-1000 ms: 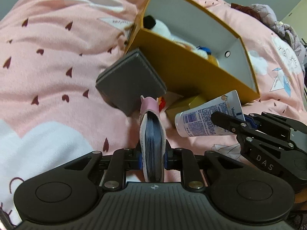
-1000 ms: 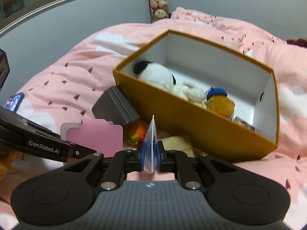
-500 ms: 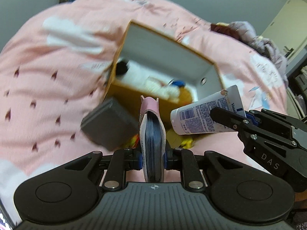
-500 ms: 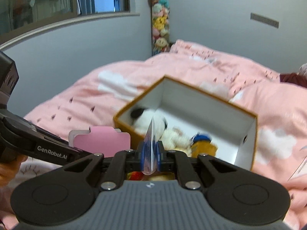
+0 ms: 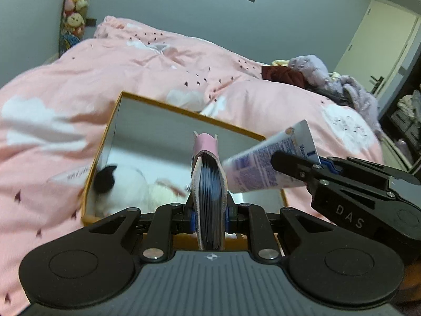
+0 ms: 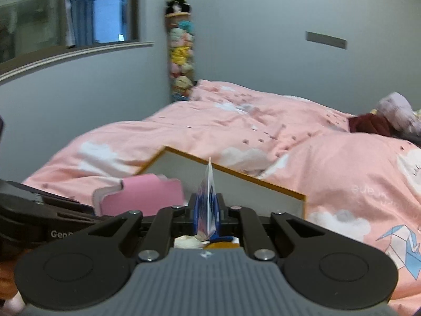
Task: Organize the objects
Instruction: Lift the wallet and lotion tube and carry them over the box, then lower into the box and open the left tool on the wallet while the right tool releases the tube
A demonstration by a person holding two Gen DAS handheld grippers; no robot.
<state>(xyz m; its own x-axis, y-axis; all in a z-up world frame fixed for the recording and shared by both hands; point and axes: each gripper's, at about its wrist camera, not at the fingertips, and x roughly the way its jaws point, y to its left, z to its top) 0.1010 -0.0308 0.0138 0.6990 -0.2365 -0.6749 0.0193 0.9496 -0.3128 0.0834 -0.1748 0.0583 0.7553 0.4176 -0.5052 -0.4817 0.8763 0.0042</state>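
Observation:
My left gripper (image 5: 209, 214) is shut on a pink notebook (image 5: 208, 184) held edge-on above the near wall of the orange box (image 5: 189, 113). The notebook also shows in the right wrist view (image 6: 142, 197). My right gripper (image 6: 208, 217) is shut on a white and blue cream tube (image 6: 208, 197), seen edge-on; the tube (image 5: 268, 163) hangs over the box's right side in the left wrist view. A black and white plush toy (image 5: 118, 184) lies inside the box (image 6: 236, 173).
The box sits on a pink bedspread (image 5: 158, 60) with cloud prints. A pile of clothes (image 5: 315, 76) lies at the far right of the bed. A column of plush toys (image 6: 180, 52) hangs in the room corner.
Both grippers rose and tilted up with their loads, now over the box. The grey square pad and small items in front of the box have dropped out of sight.

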